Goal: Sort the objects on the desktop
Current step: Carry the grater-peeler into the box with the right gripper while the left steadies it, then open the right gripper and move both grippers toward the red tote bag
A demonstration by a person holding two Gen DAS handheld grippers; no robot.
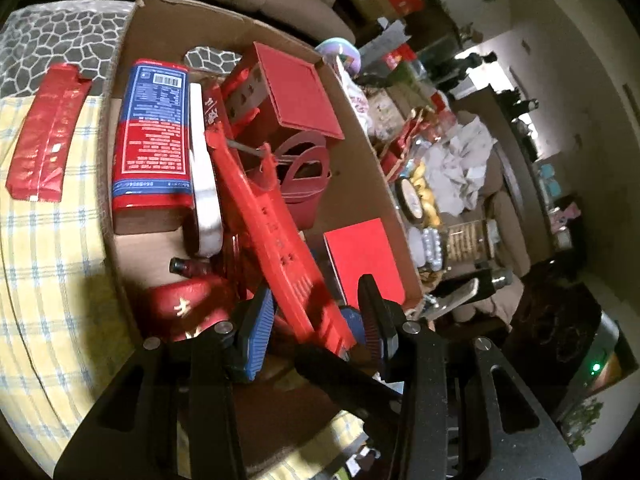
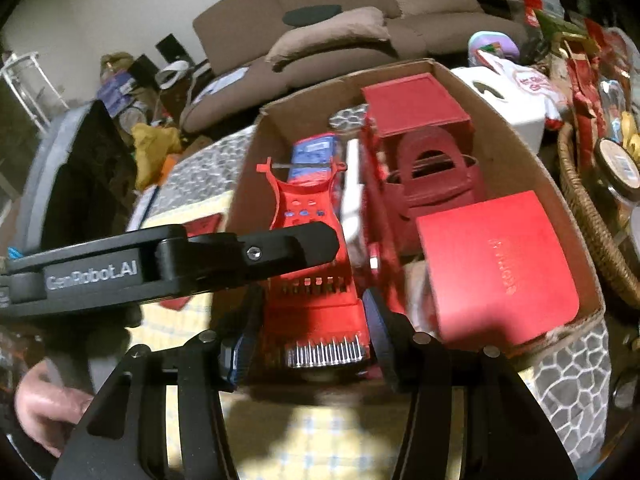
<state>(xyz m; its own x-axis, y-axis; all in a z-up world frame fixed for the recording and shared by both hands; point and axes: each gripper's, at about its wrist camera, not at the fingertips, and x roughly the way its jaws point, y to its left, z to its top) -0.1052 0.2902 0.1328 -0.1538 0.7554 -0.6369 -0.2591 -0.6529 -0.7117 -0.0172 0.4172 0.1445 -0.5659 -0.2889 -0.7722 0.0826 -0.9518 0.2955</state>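
Observation:
A long red plastic tool with metal teeth (image 2: 316,312) lies over the cardboard box (image 2: 520,152); in the left wrist view the tool (image 1: 276,232) runs diagonally. My right gripper (image 2: 312,332) is shut on its toothed end. My left gripper (image 1: 316,320) is open around the same tool, its blue pads apart from it; its finger (image 2: 280,248) crosses the right wrist view. The box (image 1: 360,168) holds a red-blue packet (image 1: 154,136), a red square box (image 1: 304,88), a dark red basket (image 1: 304,176) and a red booklet (image 1: 364,264).
A red foil pouch (image 1: 44,132) lies on the yellow checked cloth (image 1: 48,280) left of the box. A wicker basket (image 2: 592,216) and cluttered goods sit to the right. A brown sofa (image 2: 340,28) stands behind.

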